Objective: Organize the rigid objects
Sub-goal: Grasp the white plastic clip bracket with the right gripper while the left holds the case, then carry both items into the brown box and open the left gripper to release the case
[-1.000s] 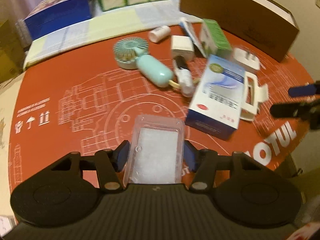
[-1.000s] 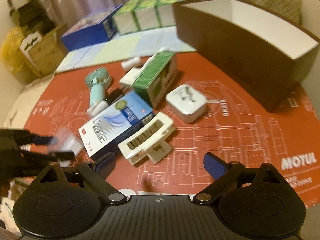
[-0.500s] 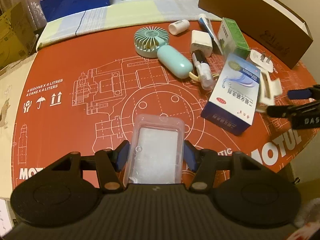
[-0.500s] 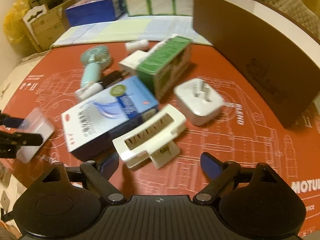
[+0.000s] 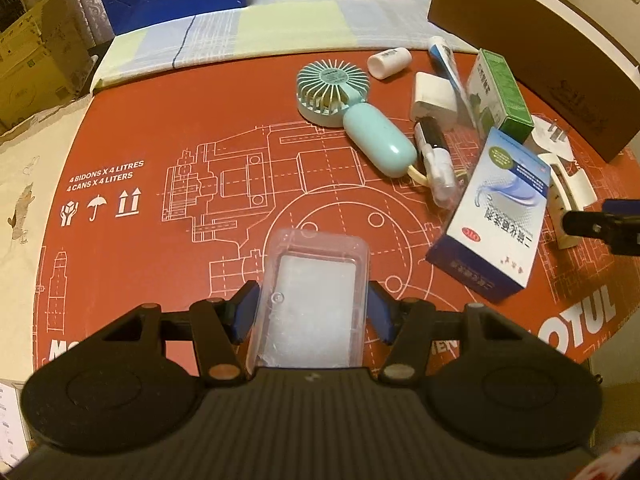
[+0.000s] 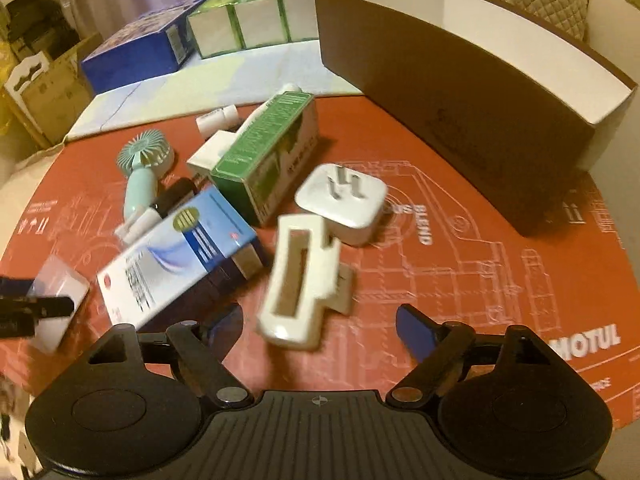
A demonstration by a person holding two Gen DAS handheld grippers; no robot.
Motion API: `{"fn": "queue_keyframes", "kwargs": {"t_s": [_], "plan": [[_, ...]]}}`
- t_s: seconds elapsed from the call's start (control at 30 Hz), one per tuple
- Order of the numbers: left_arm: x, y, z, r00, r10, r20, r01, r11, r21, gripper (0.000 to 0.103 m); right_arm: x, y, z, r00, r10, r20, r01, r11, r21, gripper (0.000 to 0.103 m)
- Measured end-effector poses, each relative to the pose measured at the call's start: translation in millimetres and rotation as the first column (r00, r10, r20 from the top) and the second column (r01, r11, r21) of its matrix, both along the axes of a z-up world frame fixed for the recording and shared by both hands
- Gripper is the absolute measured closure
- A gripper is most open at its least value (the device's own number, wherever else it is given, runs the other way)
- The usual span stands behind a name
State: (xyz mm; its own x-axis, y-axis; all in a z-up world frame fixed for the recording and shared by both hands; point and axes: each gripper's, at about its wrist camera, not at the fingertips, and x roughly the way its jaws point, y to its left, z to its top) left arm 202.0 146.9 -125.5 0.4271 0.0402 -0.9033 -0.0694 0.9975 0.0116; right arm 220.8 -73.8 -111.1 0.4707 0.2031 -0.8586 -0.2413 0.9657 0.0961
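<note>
My left gripper is shut on a clear plastic case, held just above the red mat; its blue pads press both long sides. In the right wrist view, a white slotted clip lies on the mat, its near end reaching between the fingers of my right gripper. Those jaws are closing, and the pads stand apart from the clip. A blue-and-white carton lies just left of the clip, and a white plug charger just behind it.
A long brown open box stands at the back right. A green carton, a mint hand fan, a white adapter cube, a small white bottle and a spray pen are clustered mid-mat. Boxes line the far edge.
My right gripper has moved in on the white clip and its jaws have narrowed; the clip now points lengthwise toward the gripper. The left gripper rolled slightly, still holding the case.
</note>
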Motion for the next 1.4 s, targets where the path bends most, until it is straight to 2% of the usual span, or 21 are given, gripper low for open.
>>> {"fn": "queue_keyframes", "kwargs": {"t_s": [0.17, 0.23, 0.4, 0.53, 0.77, 0.97, 1.2, 1.4], "plan": [[4, 0, -2, 1.0, 0.007, -0.009, -0.007, 1.0, 0.005, 0.049, 17, 13, -14, 1.0, -0.006, 0.014, 0.006, 0.999, -0.037, 0.033], [6, -1, -3, 1.0, 0.003, -0.01, -0.003, 1.0, 0.008, 0.049, 21, 12, -20, 1.0, -0.001, 0.01, 0.001, 0.999, -0.039, 0.043], [8, 0, -5, 1.0, -0.009, -0.014, 0.009, 1.0, 0.007, 0.049, 21, 11, -26, 0.999, 0.022, 0.028, -0.02, 0.997, -0.081, 0.058], [10, -1, -4, 1.0, -0.027, -0.01, 0.027, 1.0, 0.008, 0.049, 15, 10, -23, 0.998, 0.05, 0.044, -0.046, 0.994, -0.097, 0.064], [11, -2, 1, 0.999, -0.053, 0.011, 0.053, 0.999, 0.01, 0.049, 10, 3, -17, 0.999, 0.027, 0.023, -0.025, 0.998, -0.062, 0.065], [8, 0, 13, 0.997, -0.065, 0.04, 0.064, 0.998, 0.005, 0.049, 3, -1, 0, 0.999, 0.006, 0.035, -0.005, 1.0, -0.017, 0.065], [12, -10, 38, 0.991, -0.097, 0.094, 0.097, 0.995, -0.002, 0.049, -6, -7, 28, 0.998, 0.006, 0.059, -0.007, 1.0, 0.02, 0.065], [28, -42, 68, 0.972, -0.171, 0.161, 0.173, 0.985, 0.001, 0.049, -8, -18, 60, 0.994, 0.013, 0.107, -0.017, 0.999, 0.041, 0.065]]}}
